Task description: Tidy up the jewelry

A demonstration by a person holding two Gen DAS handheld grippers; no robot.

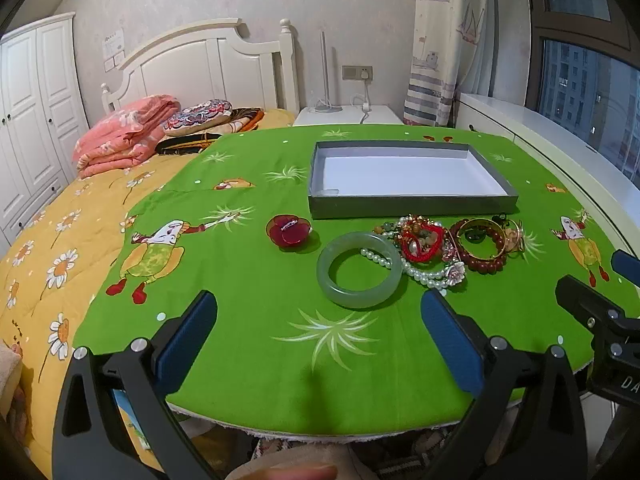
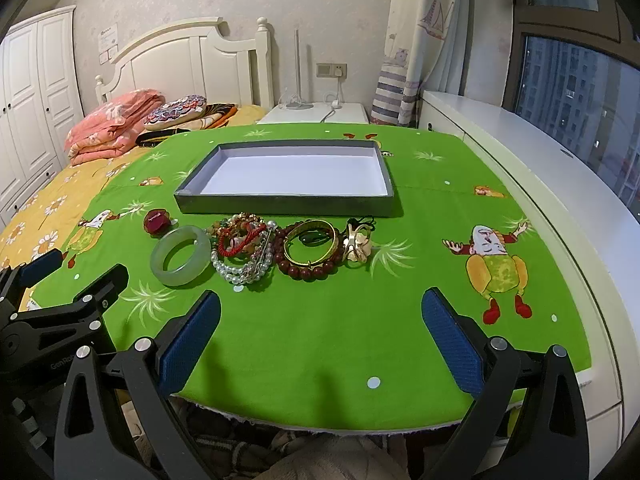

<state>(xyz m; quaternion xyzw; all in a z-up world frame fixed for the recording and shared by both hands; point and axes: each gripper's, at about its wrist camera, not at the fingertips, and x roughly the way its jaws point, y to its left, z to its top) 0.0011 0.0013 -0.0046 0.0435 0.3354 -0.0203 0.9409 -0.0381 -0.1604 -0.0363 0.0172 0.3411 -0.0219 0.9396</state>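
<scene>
On the green cartoon-print cloth (image 1: 248, 320) a shallow grey tray (image 1: 408, 205) with a white floor sits toward twelve o'clock; nothing lies inside it in either view; its near wall runs just behind the jewelry. At about nine o'clock of the pile stands a small red ring box (image 1: 289, 231), opened, with a ring in it; well apart from the tray's left corner. Just right of that lies a pale green jade bangle (image 1: 359, 275) flat on the cloth; a pearl strand (image 1: 424, 274) passes under its three o'clock edge; beside it a tangle of red cord and mixed beads (image 1: 422, 238); further toward three o'clock a gold bangle (image 2: 311, 247) rests inside a ring of dark red beads (image 2: 308, 269); a cream flower clip (image 2: 357, 248) sits just right of those.

Left gripper (image 1: 319, 304) hovers at six o'clock of the jade bangle, jaws spread wide, gripping nothing; right gripper (image 2: 321, 304) likewise gapes wide over bare cloth, near the beads but apart from them.
</scene>
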